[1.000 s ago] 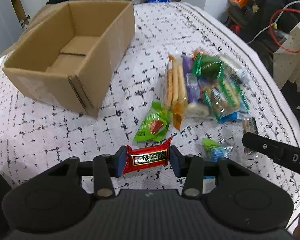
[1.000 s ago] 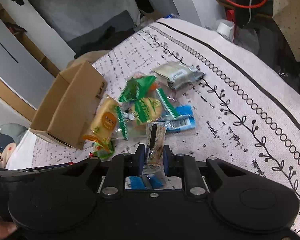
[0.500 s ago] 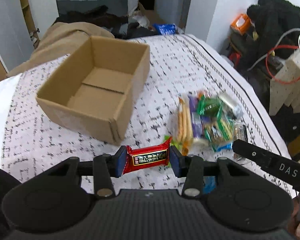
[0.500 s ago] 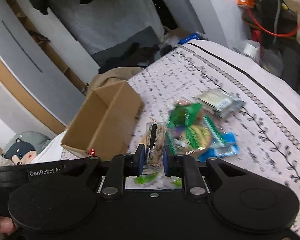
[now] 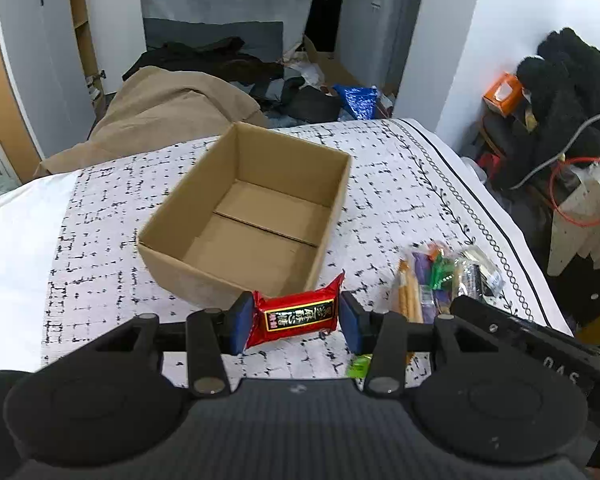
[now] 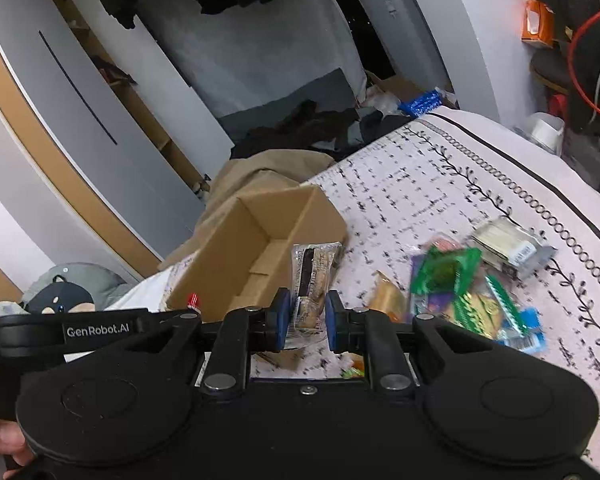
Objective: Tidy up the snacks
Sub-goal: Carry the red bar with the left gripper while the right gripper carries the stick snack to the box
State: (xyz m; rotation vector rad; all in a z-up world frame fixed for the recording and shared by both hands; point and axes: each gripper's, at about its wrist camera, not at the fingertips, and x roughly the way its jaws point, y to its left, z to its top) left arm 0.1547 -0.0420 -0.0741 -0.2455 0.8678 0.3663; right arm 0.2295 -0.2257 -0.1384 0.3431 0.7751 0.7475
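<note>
My left gripper (image 5: 295, 318) is shut on a red snack packet (image 5: 298, 313) and holds it in the air just short of the near wall of an open, empty cardboard box (image 5: 204, 280). My right gripper (image 6: 306, 318) is shut on a clear-wrapped snack bar (image 6: 313, 276), raised near the box's right corner (image 6: 320, 208). A pile of mixed snack packets (image 5: 444, 276) lies on the patterned cloth right of the box; it also shows in the right wrist view (image 6: 472, 288).
The table wears a white cloth with black marks (image 5: 400, 184). A tan garment (image 5: 172, 108) lies behind the box. Dark clothing and red and white cables (image 5: 568, 120) crowd the right side. The right gripper's body (image 5: 540, 356) shows in the left wrist view.
Both grippers have lifted with their snacks and moved toward the box. The box now sits straight ahead of the left gripper, and the snack pile has dropped to the right.
</note>
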